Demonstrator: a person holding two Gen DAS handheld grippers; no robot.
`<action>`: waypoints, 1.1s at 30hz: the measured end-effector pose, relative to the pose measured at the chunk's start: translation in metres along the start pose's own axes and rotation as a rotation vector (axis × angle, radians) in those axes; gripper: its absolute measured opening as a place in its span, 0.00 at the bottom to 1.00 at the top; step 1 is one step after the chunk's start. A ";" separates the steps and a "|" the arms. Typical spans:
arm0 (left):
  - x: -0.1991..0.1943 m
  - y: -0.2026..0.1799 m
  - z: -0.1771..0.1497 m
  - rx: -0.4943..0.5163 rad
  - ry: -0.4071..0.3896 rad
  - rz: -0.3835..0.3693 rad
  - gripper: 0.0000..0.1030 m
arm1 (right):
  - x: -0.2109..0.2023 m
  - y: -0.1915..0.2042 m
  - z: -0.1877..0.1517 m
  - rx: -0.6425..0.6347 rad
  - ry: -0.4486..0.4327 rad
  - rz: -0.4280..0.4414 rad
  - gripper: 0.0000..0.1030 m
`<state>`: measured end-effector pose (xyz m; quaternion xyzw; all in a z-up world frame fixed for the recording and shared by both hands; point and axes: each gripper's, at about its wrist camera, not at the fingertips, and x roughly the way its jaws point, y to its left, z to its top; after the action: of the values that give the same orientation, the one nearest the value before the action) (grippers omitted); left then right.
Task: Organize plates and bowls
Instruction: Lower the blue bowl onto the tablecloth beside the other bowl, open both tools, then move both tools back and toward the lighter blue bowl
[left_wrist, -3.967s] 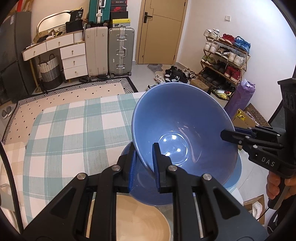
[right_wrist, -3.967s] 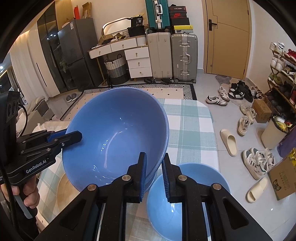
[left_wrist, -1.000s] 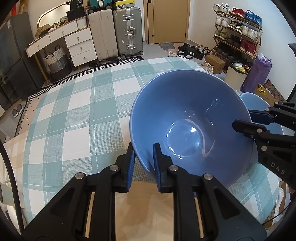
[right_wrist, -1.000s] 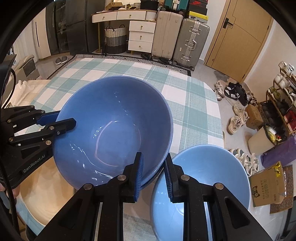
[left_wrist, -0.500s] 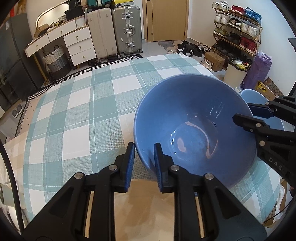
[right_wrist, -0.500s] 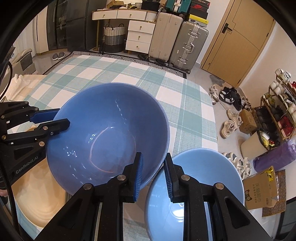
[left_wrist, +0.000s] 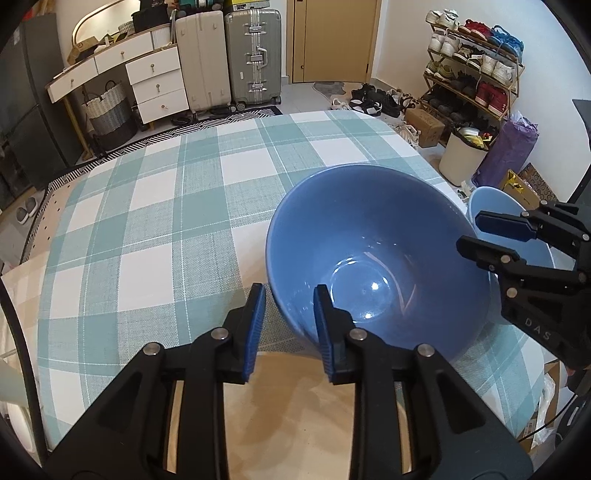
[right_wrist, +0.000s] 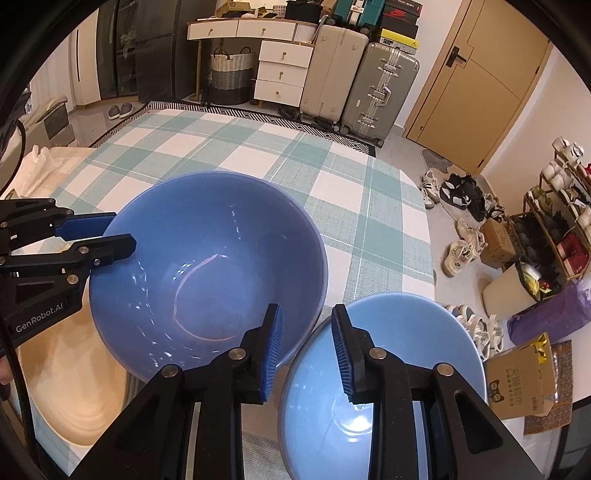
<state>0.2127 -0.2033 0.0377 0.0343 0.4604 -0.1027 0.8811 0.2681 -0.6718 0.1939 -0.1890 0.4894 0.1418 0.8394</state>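
A dark blue bowl (left_wrist: 369, 258) (right_wrist: 207, 266) rests upright on the checked tablecloth. My left gripper (left_wrist: 288, 321) straddles its near rim; its jaws are opening and the pads stand off the wall. My right gripper (right_wrist: 306, 339) straddles the opposite rim the same way, jaws opening, a gap on both sides. Each gripper shows in the other's view, the right gripper (left_wrist: 476, 232) and the left gripper (right_wrist: 110, 232). A light blue bowl (right_wrist: 399, 339) (left_wrist: 495, 203) stands right beside the dark one. A beige plate (left_wrist: 295, 413) (right_wrist: 66, 387) lies under my left gripper.
The table (left_wrist: 155, 206) with its green and white cloth stretches away beyond the bowls. Its right edge (right_wrist: 430, 258) runs close to the light blue bowl. Shoes, a cardboard box (right_wrist: 517, 384) and suitcases (left_wrist: 251, 55) sit on the floor.
The dark blue bowl has come down from a tilted hold to rest level on the cloth. Both grippers' jaws have widened and their pads have come off the rim.
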 end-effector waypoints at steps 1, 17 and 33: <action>-0.001 0.000 0.000 -0.006 -0.004 -0.003 0.32 | -0.001 -0.001 0.000 0.004 -0.003 0.004 0.30; -0.053 0.002 0.000 -0.063 -0.067 -0.085 0.85 | -0.036 -0.019 0.004 0.113 -0.089 0.042 0.97; -0.096 -0.024 -0.015 -0.083 -0.096 -0.095 0.98 | -0.099 -0.061 -0.014 0.214 -0.187 0.071 0.99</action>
<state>0.1421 -0.2103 0.1083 -0.0293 0.4227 -0.1269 0.8969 0.2352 -0.7380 0.2854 -0.0670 0.4275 0.1355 0.8913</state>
